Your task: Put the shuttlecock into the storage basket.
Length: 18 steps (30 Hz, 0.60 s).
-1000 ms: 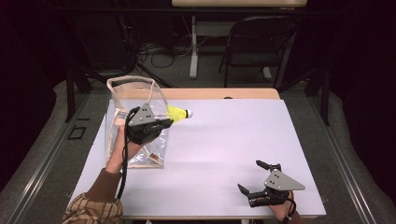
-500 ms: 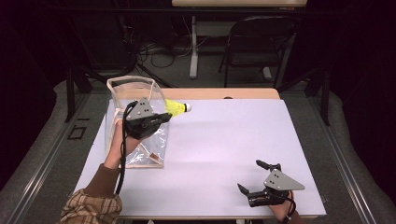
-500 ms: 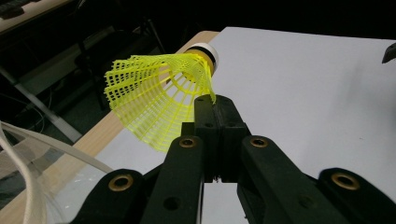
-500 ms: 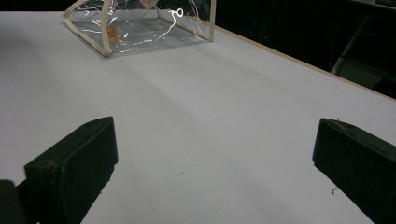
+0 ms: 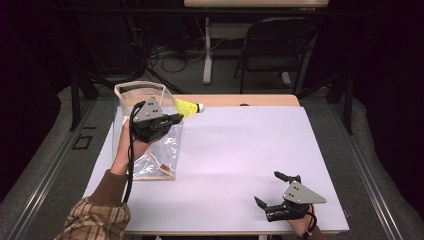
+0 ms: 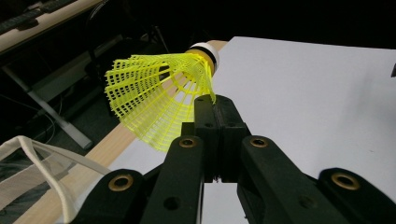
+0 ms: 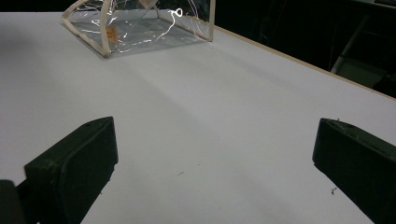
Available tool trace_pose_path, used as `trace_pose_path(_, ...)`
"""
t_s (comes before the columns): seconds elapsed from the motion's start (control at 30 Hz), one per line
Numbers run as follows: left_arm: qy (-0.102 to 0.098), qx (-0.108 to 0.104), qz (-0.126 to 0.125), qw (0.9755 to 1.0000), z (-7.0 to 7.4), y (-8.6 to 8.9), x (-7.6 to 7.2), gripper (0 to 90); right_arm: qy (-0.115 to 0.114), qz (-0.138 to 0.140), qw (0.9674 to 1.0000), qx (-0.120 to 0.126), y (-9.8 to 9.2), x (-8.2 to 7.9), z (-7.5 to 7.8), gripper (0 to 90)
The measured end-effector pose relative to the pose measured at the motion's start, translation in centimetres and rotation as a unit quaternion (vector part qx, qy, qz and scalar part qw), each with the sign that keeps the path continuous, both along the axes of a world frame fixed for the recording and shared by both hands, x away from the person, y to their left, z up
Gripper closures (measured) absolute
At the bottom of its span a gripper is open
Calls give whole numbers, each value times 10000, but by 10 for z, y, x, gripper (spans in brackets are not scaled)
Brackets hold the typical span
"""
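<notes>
Your left gripper (image 5: 172, 120) has its jaws closed on the yellow shuttlecock (image 5: 188, 107), held above the clear bag (image 5: 150, 150) at the desk's (image 5: 250, 150) far left; bagging it remains. Your right gripper (image 5: 272, 192) rests near right, jaws wide and empty.

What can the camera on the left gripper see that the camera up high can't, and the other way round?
The left gripper view alone shows the net pattern of the yellow shuttlecock skirt and how the left gripper pinches its edge. The high view alone shows the right gripper with jaws apart, the chair and the person's checked sleeve. Both show the shuttlecock, the clear bag and the white table.
</notes>
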<state>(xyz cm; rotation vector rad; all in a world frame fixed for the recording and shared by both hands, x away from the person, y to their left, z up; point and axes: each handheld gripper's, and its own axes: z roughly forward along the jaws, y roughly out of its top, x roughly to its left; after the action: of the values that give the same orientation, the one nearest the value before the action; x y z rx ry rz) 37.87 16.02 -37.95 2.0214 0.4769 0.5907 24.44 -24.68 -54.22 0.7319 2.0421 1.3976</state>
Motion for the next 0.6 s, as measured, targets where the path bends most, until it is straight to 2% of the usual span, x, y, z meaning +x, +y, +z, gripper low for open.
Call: trace_pose_path(0.6,-118,-75,148,9998,10,8,5,897,34,-19,10000,-21,1,0,-1,0)
